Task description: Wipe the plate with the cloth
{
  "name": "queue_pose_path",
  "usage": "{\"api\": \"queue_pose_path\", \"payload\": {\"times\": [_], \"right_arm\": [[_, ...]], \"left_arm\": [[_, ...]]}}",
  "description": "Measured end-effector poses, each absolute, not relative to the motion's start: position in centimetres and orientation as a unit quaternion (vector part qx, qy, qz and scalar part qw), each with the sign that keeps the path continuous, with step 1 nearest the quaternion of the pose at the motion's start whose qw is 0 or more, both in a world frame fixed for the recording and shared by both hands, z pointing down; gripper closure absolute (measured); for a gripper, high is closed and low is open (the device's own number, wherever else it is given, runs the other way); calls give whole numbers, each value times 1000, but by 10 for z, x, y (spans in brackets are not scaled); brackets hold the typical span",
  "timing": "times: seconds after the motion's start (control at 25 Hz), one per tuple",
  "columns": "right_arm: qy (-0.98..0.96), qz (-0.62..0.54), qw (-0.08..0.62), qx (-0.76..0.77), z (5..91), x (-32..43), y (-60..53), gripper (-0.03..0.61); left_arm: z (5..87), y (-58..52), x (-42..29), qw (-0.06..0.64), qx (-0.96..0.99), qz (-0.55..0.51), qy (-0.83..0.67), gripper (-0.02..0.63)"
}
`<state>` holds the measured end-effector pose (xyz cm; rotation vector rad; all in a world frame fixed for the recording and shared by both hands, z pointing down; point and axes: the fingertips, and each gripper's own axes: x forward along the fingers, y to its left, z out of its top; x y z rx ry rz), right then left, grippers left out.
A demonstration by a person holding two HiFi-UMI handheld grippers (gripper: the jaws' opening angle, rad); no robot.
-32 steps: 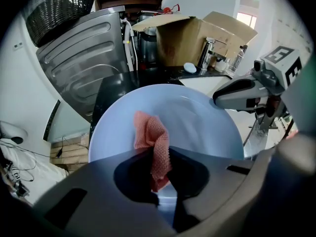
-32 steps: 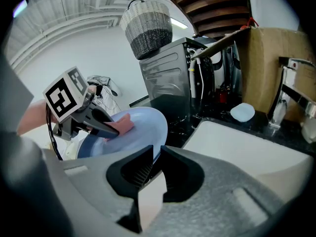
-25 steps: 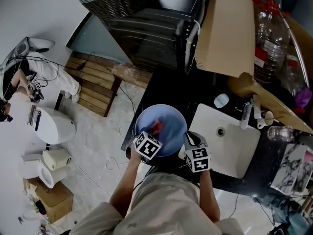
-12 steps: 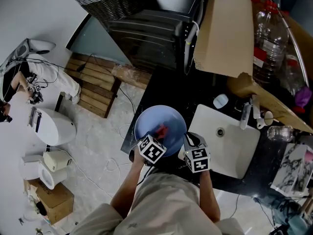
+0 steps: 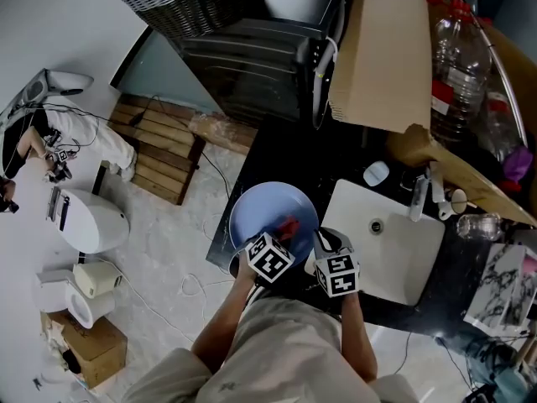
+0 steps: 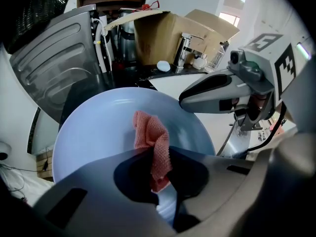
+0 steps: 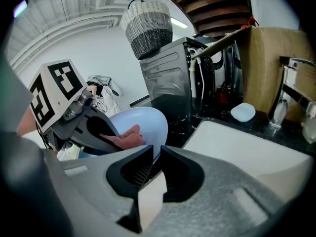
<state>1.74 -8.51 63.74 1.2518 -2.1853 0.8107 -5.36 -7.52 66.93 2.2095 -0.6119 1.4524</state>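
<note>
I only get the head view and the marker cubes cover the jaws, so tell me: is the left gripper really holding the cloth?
Observer: Yes. In the left gripper view, the left gripper has its jaws shut on a fold of the pink cloth.
Operator: Is the cloth touching the plate?
Observer: Its free end lies against the face of the blue plate, near the middle.
Operator: And what is holding the plate?
Observer: The right gripper. Its own view shows the jaws closed on the plate's rim.
</note>
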Motion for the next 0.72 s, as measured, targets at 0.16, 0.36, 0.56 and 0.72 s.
{"api": "queue_pose_path", "payload": {"times": [0.16, 0.36, 0.56, 0.72], "right_arm": [[-800, 296, 246, 461, 637, 17, -85, 546], [-798, 293, 250, 464, 637, 17, -83, 546], [-796, 289, 252, 469, 635, 16, -80, 546], [-790, 283, 256, 479, 633, 19, -77, 546]], "left_arm": [[669, -81, -46, 206, 803, 514, -219, 580], [669, -92, -38, 201, 814, 496, -225, 580], [668, -106, -38, 191, 819, 485, -240, 580], [667, -116, -42, 185, 821, 479, -251, 580]]}}
